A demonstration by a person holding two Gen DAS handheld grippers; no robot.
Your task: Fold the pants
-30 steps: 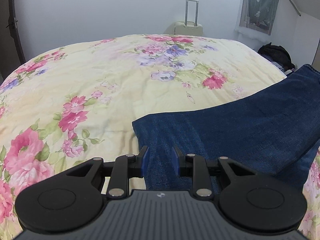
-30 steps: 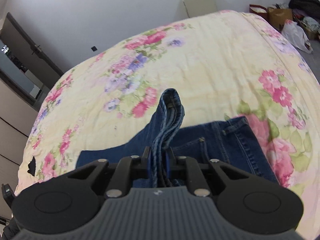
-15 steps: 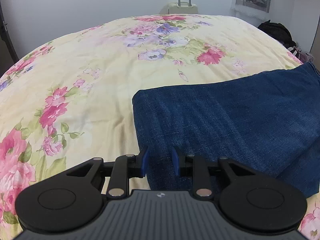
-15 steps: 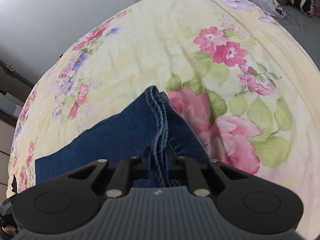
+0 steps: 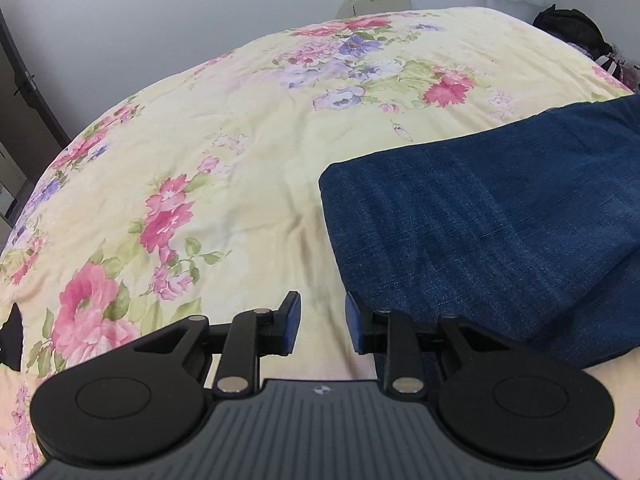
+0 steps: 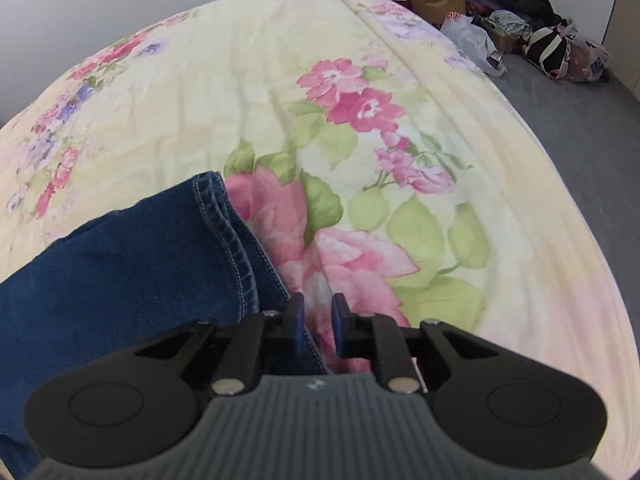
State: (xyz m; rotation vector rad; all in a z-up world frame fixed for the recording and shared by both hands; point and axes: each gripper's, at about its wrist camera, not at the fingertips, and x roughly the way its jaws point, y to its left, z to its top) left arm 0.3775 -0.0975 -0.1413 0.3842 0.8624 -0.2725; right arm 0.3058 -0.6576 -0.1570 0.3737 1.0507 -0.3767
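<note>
Jeans (image 5: 500,216), dark blue denim: folded, flat on floral bedspread (image 5: 240,140). Left gripper (image 5: 322,323): jaws apart, empty, beside fold edge. Right gripper (image 6: 318,322): jaws parted, empty, beside stitched hems (image 6: 224,220).

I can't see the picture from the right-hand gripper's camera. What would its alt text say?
Dark blue jeans lie on a floral bedspread, stitched hem toward the bed's middle, beside the open, empty right gripper hovering at their edge. Bags and clothes are piled on the grey floor beyond the bed.
</note>
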